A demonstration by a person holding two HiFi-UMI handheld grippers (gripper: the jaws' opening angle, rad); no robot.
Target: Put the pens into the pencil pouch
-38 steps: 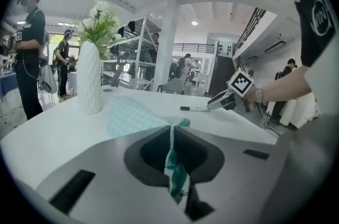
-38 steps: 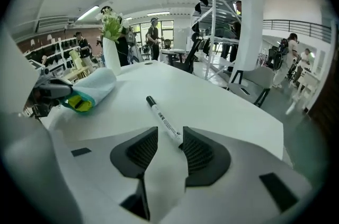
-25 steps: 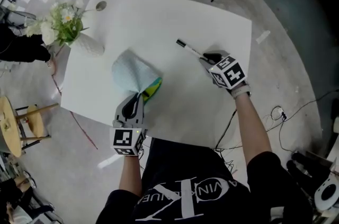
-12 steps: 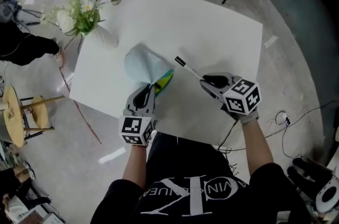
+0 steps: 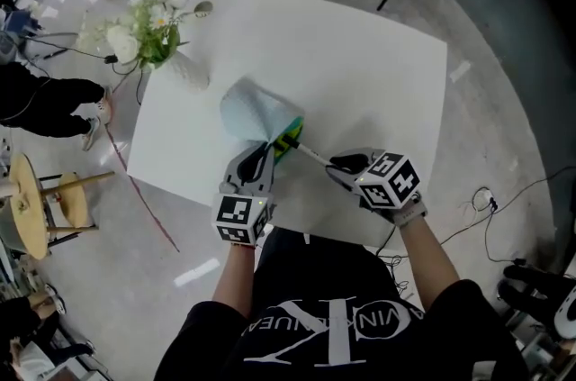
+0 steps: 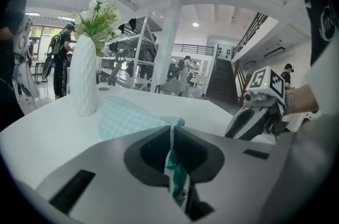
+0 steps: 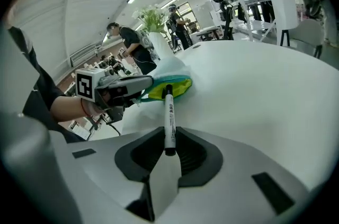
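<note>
A pale blue checked pencil pouch (image 5: 255,109) lies on the white table (image 5: 378,73), its yellow-green mouth (image 5: 287,139) facing my right hand. My left gripper (image 5: 262,151) is shut on the pouch's teal edge (image 6: 175,164) and holds that side up. A white pen with a black cap (image 7: 169,114) is clamped by its rear end in my right gripper (image 7: 169,139). The pen (image 5: 311,154) points left, and its capped tip is at the pouch mouth (image 7: 168,86). In the right gripper view the left gripper (image 7: 139,83) sits just left of the opening.
A white vase of flowers (image 5: 183,69) stands at the table's far left corner, behind the pouch. A small round object (image 5: 203,8) lies near the far edge. A wooden stool (image 5: 40,208) and a seated person (image 5: 45,100) are left of the table; chairs stand beyond it.
My right gripper has carried the pen from the right part of the table leftward to the pouch's mouth. The left gripper has kept its hold on the pouch edge.
</note>
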